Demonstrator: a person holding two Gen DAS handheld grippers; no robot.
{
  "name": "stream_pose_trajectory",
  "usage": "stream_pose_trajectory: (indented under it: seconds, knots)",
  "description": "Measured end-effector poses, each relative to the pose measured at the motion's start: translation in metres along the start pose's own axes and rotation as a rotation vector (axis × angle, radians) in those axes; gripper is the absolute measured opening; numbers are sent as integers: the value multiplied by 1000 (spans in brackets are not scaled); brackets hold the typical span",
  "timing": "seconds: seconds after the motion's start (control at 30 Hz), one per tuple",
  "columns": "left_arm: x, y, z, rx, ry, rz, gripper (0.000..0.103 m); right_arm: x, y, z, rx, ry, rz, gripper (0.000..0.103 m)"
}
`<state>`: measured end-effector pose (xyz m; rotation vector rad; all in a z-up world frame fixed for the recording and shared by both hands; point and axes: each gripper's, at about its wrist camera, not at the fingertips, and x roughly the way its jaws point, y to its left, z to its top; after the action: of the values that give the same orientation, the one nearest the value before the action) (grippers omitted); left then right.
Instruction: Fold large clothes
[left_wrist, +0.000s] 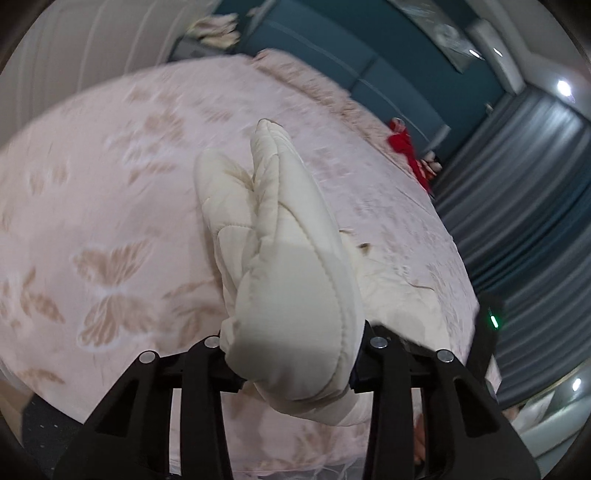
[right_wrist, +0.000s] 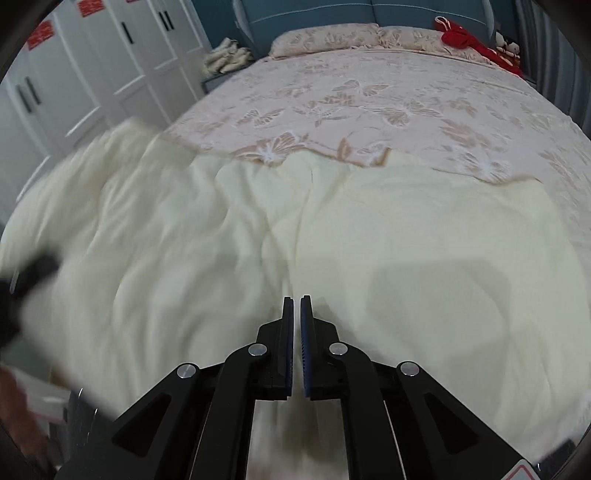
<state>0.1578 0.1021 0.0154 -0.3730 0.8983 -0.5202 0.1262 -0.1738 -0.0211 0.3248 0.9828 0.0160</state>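
A large cream quilted garment (right_wrist: 332, 240) lies spread over the near half of the bed (right_wrist: 369, 96). In the left wrist view my left gripper (left_wrist: 291, 354) is shut on a thick bunched part of the cream garment (left_wrist: 280, 236), which rises in a ridge away from the jaws and hides the fingertips. In the right wrist view my right gripper (right_wrist: 297, 306) is shut with its blue pads almost together, empty, hovering just above the garment's middle. The left gripper shows as a dark blur at the right wrist view's left edge (right_wrist: 26, 280).
The bed has a pink butterfly-pattern cover (left_wrist: 110, 221) and pillows (right_wrist: 332, 40) at the teal headboard. A red item (right_wrist: 469, 40) lies at the far right corner. White wardrobe doors (right_wrist: 92, 66) stand left; grey curtains (left_wrist: 517, 184) hang beyond the bed.
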Motion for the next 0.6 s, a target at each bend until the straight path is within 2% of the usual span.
stream_pose_trajectory:
  seconds: [0.1, 0.2, 0.27, 0.37, 0.6]
  knots:
    - [-6, -30, 3, 73, -15, 5, 35, -26, -13, -35, 34, 19, 32, 5]
    - [-11, -56, 1, 137, -21, 10, 35, -20, -19, -59, 44, 51, 58, 6]
    - [-11, -70, -3, 175, -10, 9, 34, -6, -21, -62, 50, 67, 68, 6]
    - [-12, -97, -12, 252, 6, -3, 33, 12, -28, -64, 97, 84, 133, 8]
    - [12, -166, -46, 454, 63, -72, 33, 21, -56, -75, 192, 47, 307, 4]
